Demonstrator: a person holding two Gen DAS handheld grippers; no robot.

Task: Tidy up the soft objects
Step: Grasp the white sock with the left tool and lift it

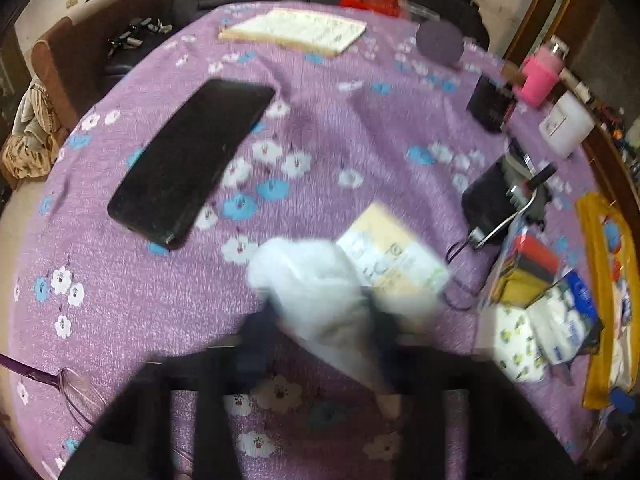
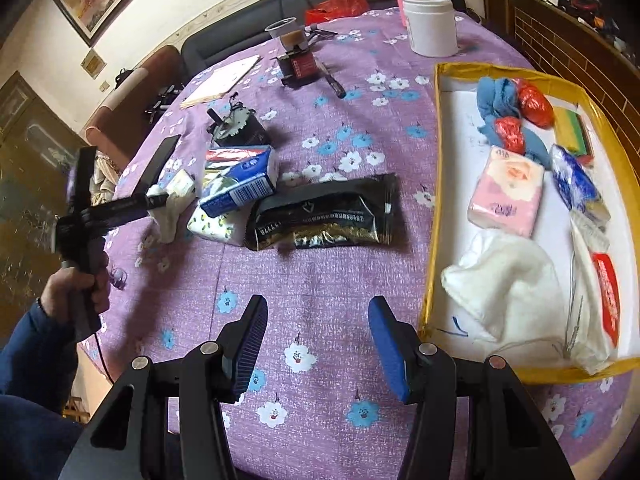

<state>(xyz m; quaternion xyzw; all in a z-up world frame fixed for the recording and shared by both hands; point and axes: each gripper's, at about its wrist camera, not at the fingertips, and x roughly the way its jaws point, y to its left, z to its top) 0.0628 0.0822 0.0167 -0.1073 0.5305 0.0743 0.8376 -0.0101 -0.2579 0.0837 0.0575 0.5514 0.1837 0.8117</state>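
White soft cloth (image 2: 166, 210) pinched in left gripper (image 2: 154, 200), hanging limp above purple floral tablecloth (image 2: 320, 280), long axis downward. Tissue packs (image 2: 236, 184) and glossy black pouch (image 2: 324, 212) just right of it. Right gripper (image 2: 318, 344) wide open, empty; yellow-rimmed tray (image 2: 432, 208) far right.

We see a crumpled white cloth (image 2: 166, 210) lifted off the table; tissue packs (image 2: 236, 184) lie beside it, others inside the yellow tray (image 2: 430, 280).
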